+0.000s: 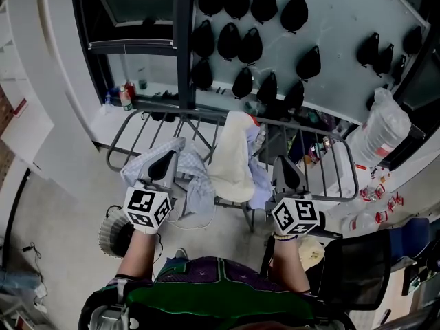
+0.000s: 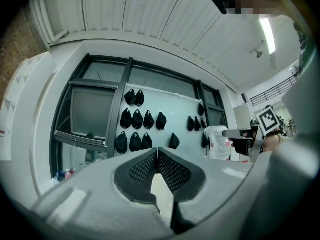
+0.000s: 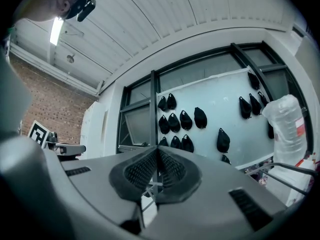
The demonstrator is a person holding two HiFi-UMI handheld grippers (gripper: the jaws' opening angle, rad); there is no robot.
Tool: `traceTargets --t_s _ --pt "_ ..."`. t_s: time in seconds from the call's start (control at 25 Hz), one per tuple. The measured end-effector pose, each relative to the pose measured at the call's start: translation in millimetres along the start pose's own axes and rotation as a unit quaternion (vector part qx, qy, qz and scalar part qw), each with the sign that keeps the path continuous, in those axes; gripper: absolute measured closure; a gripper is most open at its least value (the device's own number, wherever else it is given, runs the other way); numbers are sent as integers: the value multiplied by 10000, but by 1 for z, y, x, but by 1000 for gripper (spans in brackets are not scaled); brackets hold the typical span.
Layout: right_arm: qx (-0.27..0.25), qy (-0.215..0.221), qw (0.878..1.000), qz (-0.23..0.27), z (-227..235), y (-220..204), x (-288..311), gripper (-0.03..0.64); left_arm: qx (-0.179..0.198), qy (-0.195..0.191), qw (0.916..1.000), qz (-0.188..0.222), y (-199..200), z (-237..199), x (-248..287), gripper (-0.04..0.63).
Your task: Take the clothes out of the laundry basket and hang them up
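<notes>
A metal drying rack [image 1: 338,158] stands before me with clothes draped over its bars: a pale checked garment [image 1: 196,177] at the left, a cream garment [image 1: 232,158] in the middle and a light blue one [image 1: 259,179] beside it. The laundry basket [image 1: 110,234] shows partly under my left forearm. My left gripper [image 1: 167,158] hovers over the checked garment, jaws shut, nothing gripped. Over the rack's right half, my right gripper [image 1: 285,165] is also shut and empty. Both gripper views tilt up at the wall, with the left gripper [image 2: 157,150] and right gripper [image 3: 157,151] closed tip to tip.
Several black caps [image 1: 237,43] hang on a pale board behind the rack. A large clear plastic bag [image 1: 382,130] sits at the right, bottles [image 1: 125,96] on the sill at the left, and a black chair [image 1: 357,270] close at my right.
</notes>
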State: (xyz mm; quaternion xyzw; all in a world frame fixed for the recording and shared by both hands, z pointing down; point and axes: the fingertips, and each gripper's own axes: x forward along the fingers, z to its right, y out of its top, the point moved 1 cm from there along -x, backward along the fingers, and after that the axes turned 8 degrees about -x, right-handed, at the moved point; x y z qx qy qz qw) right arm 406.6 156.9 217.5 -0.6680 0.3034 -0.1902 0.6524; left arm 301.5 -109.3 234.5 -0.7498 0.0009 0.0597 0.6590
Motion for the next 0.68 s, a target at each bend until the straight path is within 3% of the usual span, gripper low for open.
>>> traceTargets --t_s 0.68 --pt "-88 66 9999 -51 -6 1 0 615 29 -8 10000 -25 -3 0 1 575"
